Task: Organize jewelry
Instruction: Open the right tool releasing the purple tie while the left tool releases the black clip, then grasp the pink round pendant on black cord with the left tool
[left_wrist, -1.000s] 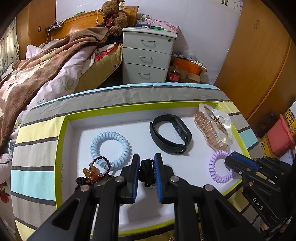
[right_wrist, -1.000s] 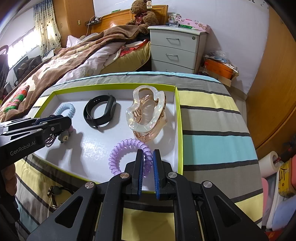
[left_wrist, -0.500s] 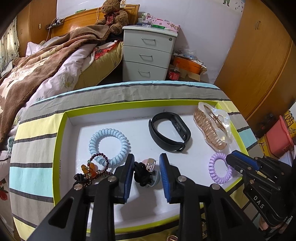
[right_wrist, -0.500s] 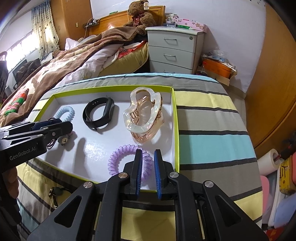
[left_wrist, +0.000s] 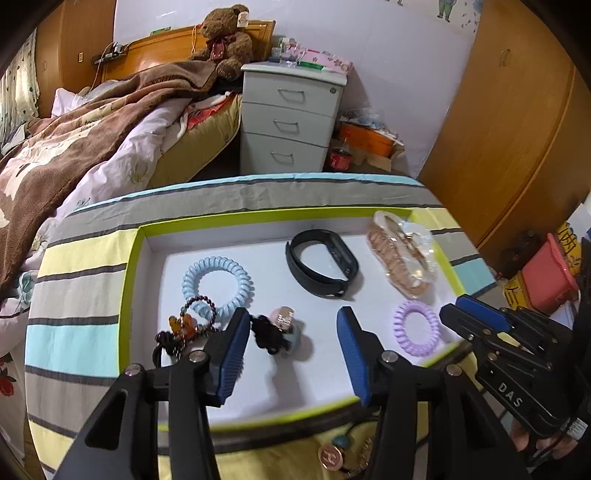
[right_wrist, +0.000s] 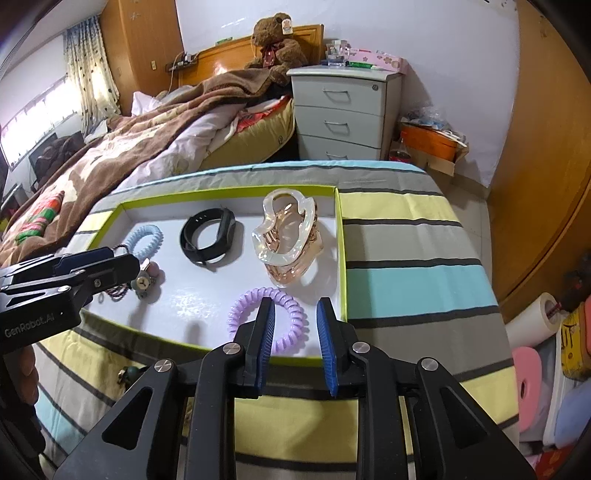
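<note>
The left hand-held gripper (left_wrist: 291, 332) has just been opening; its jaws stand apart over the green-rimmed tray (left_wrist: 129, 280), the black hair tie with charms (left_wrist: 275, 330) lying loose on the tray floor between them. The right hand-held gripper (right_wrist: 295, 325) has also been opening, its jaws parted, one finger (right_wrist: 264, 332) over the purple coil tie (right_wrist: 266, 317) resting in the tray's near right corner.

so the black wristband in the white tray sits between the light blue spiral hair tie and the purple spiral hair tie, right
Not quite. The black wristband in the white tray with the lime-green rim sits between the light blue spiral hair tie and the clear peach claw hair clip. The purple spiral hair tie lies nearer the camera, in front of the clip. The right wrist view shows it.
</note>
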